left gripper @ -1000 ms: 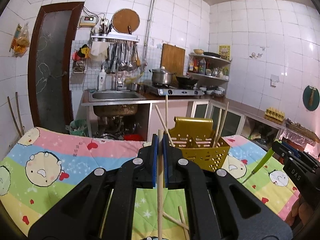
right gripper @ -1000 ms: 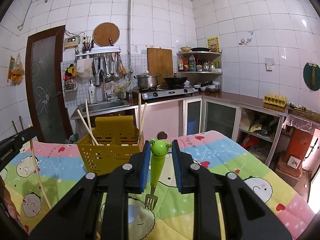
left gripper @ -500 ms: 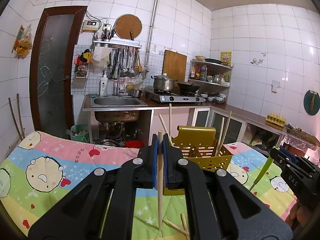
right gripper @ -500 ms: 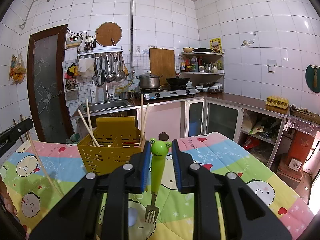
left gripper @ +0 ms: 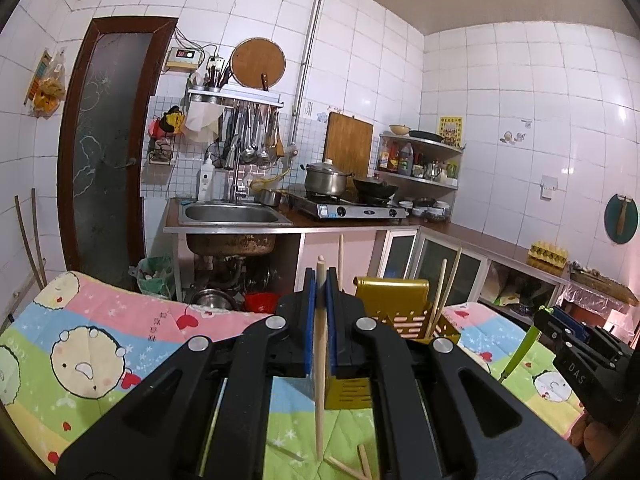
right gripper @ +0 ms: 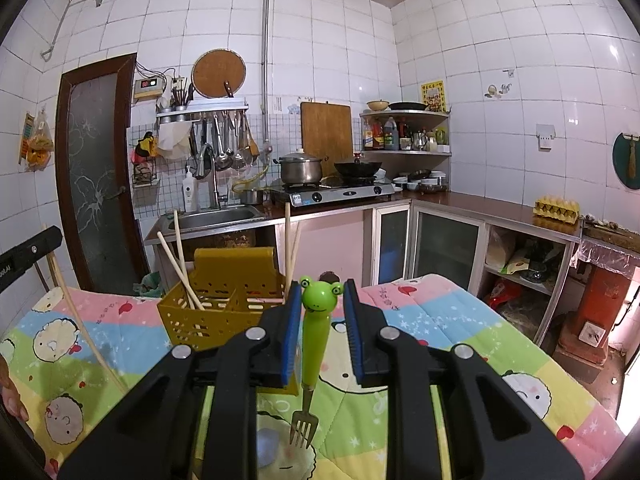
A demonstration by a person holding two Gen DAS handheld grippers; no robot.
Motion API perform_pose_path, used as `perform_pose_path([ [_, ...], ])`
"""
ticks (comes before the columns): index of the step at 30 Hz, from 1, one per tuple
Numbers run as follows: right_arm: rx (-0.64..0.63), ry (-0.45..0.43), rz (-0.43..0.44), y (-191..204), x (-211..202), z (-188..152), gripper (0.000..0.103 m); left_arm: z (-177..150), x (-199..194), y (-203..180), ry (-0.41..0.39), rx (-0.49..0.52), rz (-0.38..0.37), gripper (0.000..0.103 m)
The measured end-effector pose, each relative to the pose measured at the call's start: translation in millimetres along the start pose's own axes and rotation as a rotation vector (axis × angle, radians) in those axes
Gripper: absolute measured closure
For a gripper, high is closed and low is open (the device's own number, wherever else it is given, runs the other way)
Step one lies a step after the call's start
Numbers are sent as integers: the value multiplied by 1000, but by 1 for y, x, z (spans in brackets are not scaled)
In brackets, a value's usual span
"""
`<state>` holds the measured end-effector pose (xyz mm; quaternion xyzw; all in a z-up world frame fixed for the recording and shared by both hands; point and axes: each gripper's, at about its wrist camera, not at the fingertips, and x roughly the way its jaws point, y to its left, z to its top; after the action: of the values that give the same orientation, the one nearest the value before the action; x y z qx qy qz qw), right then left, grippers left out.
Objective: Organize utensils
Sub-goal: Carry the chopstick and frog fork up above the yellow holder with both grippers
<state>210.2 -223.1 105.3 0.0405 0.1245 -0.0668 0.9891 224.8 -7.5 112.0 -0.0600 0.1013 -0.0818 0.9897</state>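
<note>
My left gripper (left gripper: 319, 280) is shut on a wooden chopstick (left gripper: 319, 360) that hangs upright, its lower tip just above the cloth. Behind it stands the yellow utensil basket (left gripper: 394, 308) with several chopsticks (left gripper: 443, 292) leaning in it. My right gripper (right gripper: 322, 292) is shut on a green frog-handled fork (right gripper: 315, 332), tines down above the cloth. The basket (right gripper: 224, 308) sits just ahead and left of it. In the left wrist view the right gripper (left gripper: 576, 352) shows at the right edge with the fork handle (left gripper: 520, 354). The left gripper's arm (right gripper: 28, 252) and its chopstick (right gripper: 80, 320) show at the left.
A colourful cartoon quilt (right gripper: 460, 320) covers the table. Two loose chopsticks (left gripper: 352, 466) lie on it under my left gripper. A pale blue thing (right gripper: 266, 448) lies under my right gripper. The sink counter (left gripper: 232, 216) and stove (right gripper: 332, 192) stand beyond the table's far edge.
My left gripper has risen a little with the chopstick, whose lower tip now hangs off the cloth. The right gripper and its fork have stayed put.
</note>
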Motion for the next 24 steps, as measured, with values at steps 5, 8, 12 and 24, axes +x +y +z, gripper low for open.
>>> perform_pose_path([
  [5,-10,-35,4,0,-3,16,81,19,2,-4,-27,-4,-14,99],
  [8,-14,-60,11,1,-2,33,81,35,7,-10,-45,2,-22,99],
  [12,-30,-115,13,6,-1,62,81,62,13,-28,-104,43,-26,99],
  [24,-64,-198,63,33,39,122,81,102,66,-60,-181,85,-40,99],
])
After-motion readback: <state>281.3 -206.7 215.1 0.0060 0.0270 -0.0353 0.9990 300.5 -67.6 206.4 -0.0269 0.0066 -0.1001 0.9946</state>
